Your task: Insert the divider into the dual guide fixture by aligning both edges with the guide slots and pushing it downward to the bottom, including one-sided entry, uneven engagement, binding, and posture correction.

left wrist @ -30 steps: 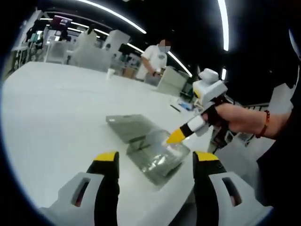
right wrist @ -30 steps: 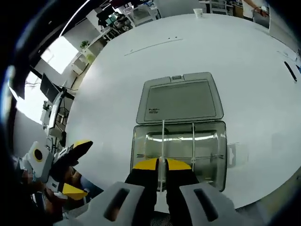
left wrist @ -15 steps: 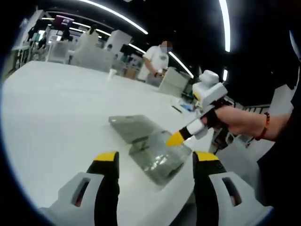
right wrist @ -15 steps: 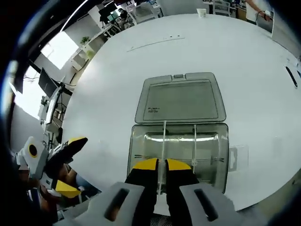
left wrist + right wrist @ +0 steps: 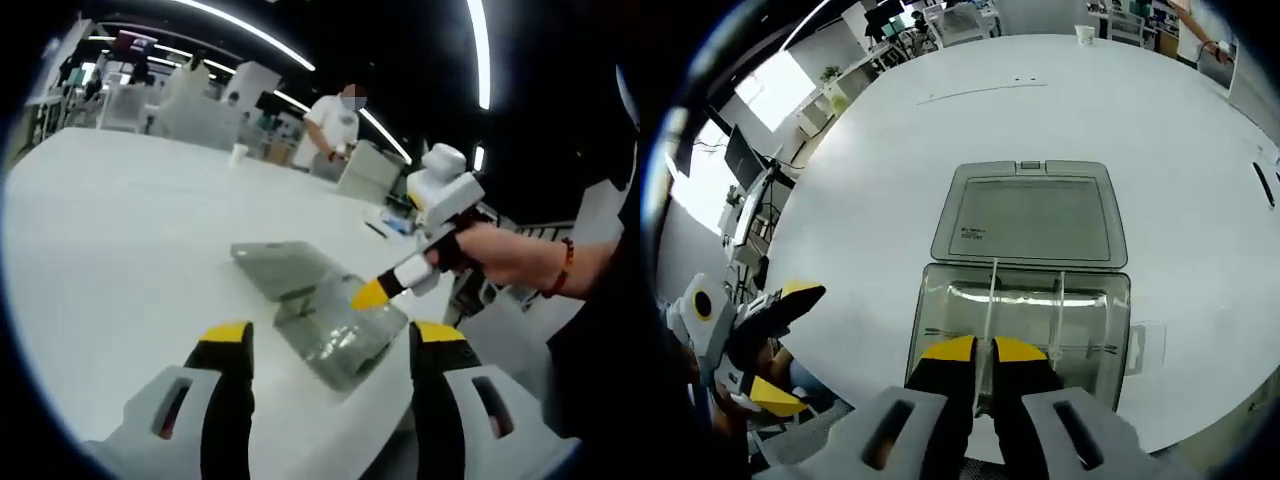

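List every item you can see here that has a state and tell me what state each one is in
Clear box: open, resting flat on the table.
Lid: swung fully back, lying flat behind the box.
Divider: upright inside the box, pinched at its near end.
Second divider: upright in the box, untouched.
Right gripper: shut on the divider.
Left gripper: open, held off the box, empty.

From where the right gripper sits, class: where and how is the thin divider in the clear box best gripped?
Grip the divider by its top edge, from above. It stands upright as a thin sheet in the clear box, so the right gripper can pinch its two flat faces, as now.
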Tool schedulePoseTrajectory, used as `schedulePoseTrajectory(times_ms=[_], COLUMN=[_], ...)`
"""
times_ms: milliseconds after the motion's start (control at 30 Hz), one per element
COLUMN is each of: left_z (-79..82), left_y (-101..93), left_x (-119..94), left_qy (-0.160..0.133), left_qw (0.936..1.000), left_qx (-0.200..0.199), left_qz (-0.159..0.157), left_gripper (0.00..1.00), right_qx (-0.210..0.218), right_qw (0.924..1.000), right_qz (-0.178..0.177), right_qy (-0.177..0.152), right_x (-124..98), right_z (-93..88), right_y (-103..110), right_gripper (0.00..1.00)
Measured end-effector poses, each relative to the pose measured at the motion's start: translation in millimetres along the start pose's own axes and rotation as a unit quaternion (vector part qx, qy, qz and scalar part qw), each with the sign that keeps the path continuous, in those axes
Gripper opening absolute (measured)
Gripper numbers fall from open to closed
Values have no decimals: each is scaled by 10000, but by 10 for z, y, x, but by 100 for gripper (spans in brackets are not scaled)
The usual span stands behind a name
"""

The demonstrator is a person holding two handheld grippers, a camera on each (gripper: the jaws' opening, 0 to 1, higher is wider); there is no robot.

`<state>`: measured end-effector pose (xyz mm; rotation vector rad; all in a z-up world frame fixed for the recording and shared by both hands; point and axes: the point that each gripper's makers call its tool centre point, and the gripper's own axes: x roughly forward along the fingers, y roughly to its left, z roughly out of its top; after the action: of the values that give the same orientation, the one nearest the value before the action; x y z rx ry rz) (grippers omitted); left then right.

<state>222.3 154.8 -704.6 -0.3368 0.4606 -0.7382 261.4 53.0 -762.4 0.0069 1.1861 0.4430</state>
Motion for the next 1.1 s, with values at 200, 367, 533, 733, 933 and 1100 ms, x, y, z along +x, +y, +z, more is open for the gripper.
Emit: schedulePoseTrajectory(times_ms=[200,367,533,733,933,1100], left_z=[-2,0,13,40,79,115], left_y=[5,3,-16,-51,-141,-223], left_x=[5,-1,-22,-30,-17,-51], left_qy=[26,34,42,58,90,71], left_qw=[10000,10000,10000,9998,9996,9992], left_qx=[13,24,52,114,222,327], left_qz=[-2,14,55,124,146,234], left_gripper=[62,62,62,62,62,62], right_qx=[-267,-687,-803,-953,-1312,-1621], right_qw=[9996,9976,9967,9952,9905,9843], right_qz=[12,9,110,213,318,496], right_qy=[-22,31,39,-81,-265,-496], right_x=[52,135,187,212,181,159], right_z=[-12,-42,-60,-72,-99,-102], right_y=[30,24,17,33,48,68], right_gripper=[0,0,0,1,1,2])
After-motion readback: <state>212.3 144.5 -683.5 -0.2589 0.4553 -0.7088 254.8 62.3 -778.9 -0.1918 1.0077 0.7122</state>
